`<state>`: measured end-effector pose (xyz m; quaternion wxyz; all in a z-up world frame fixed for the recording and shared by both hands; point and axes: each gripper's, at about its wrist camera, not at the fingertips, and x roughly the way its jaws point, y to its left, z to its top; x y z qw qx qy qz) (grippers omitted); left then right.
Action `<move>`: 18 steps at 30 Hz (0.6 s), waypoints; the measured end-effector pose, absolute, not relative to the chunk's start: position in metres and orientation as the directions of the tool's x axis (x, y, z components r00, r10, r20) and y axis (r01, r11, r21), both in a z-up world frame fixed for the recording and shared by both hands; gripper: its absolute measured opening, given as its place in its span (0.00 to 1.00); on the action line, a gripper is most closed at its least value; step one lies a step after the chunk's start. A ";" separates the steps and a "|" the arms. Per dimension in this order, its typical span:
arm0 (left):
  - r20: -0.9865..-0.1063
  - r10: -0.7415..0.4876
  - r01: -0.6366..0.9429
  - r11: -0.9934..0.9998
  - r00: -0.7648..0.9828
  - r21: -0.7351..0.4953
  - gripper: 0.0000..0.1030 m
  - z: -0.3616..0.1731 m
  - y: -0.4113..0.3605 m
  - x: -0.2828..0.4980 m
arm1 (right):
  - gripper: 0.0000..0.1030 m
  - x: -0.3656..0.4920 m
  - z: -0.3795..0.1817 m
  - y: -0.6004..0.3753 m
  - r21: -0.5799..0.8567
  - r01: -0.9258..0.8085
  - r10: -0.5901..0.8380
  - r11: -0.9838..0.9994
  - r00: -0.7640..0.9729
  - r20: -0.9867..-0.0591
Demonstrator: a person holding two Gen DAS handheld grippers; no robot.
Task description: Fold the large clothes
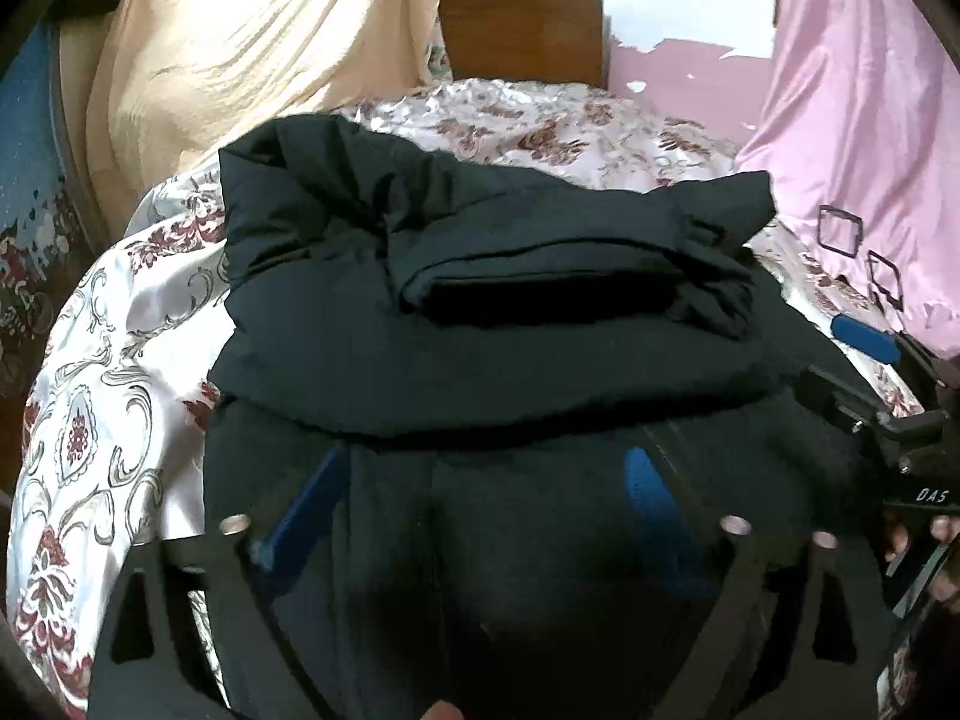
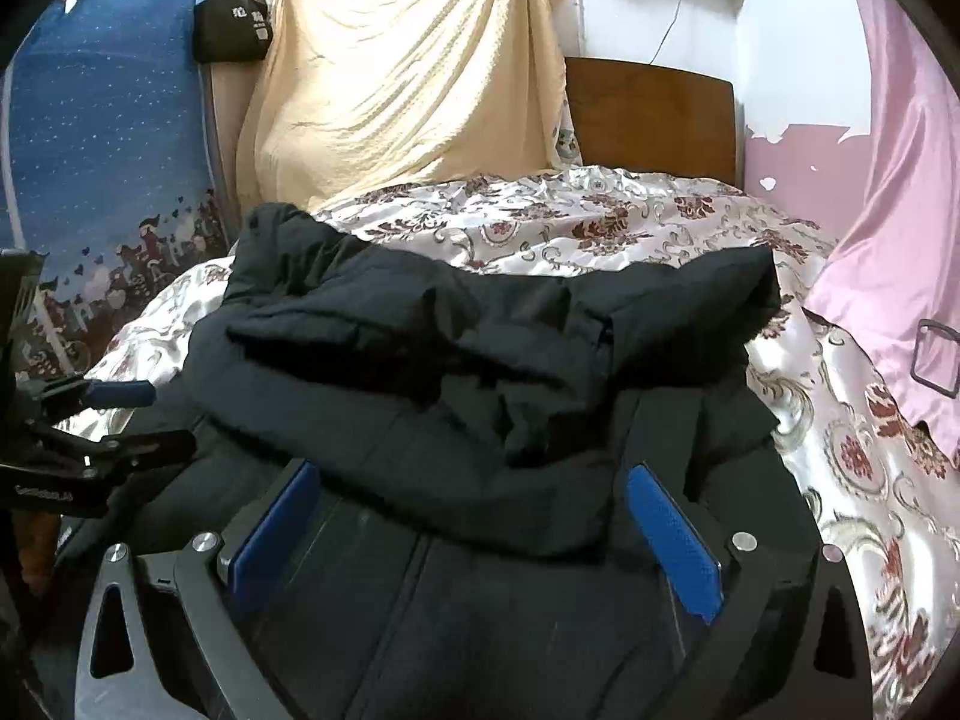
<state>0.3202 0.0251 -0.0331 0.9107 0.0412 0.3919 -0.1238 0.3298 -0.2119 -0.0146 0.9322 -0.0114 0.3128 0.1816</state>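
Both claws hang with their jaws spread wide and nothing between the blue pads: the left claw (image 1: 486, 498) and the right claw (image 2: 474, 516) each hover just over the near part of the black coat (image 1: 480, 312), gripping none of it. In the right wrist view the left claw shows again at the left side, also agape, near the coat's left flank.

From here I see a few ways it could go wrong. The folded-over top layer is puffy and sits loosely on the lower layer, so it may spring back or slide off if a claw brushes it on the way in. A shallow bite would likely catch only the upper layer of padded cloth and drag the fold apart instead of carrying the whole thickness. The floral bedspread (image 1: 108, 396) underneath looks glossy and rumpled, and a claw diving at the coat's edge could pinch that cover along with it.

The coat lies across the middle of the bed, reaching toward its near edge, well short of the wooden headboard (image 1: 522, 30). It is dark and bulky, with its far part doubled back toward the near side into a thick, uneven band with creased lumps at both ends. Its left end sits higher than its right.
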 end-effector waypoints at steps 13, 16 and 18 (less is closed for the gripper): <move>-0.705 -0.167 0.353 0.927 0.689 0.125 0.99 -0.008 0.008 0.234 | 1.00 0.247 0.000 -0.236 0.081 -0.339 0.300 0.937 0.665 -0.684; -0.693 -0.176 0.365 0.922 0.699 0.133 0.99 -0.004 0.008 0.207 | 1.00 0.220 0.002 -0.243 0.058 -0.360 0.296 0.931 0.654 -0.696; -0.708 -0.181 0.383 0.914 0.682 0.136 0.99 -0.006 0.006 0.188 | 1.00 0.205 0.003 -0.246 0.041 -0.374 0.293 0.927 0.647 -0.704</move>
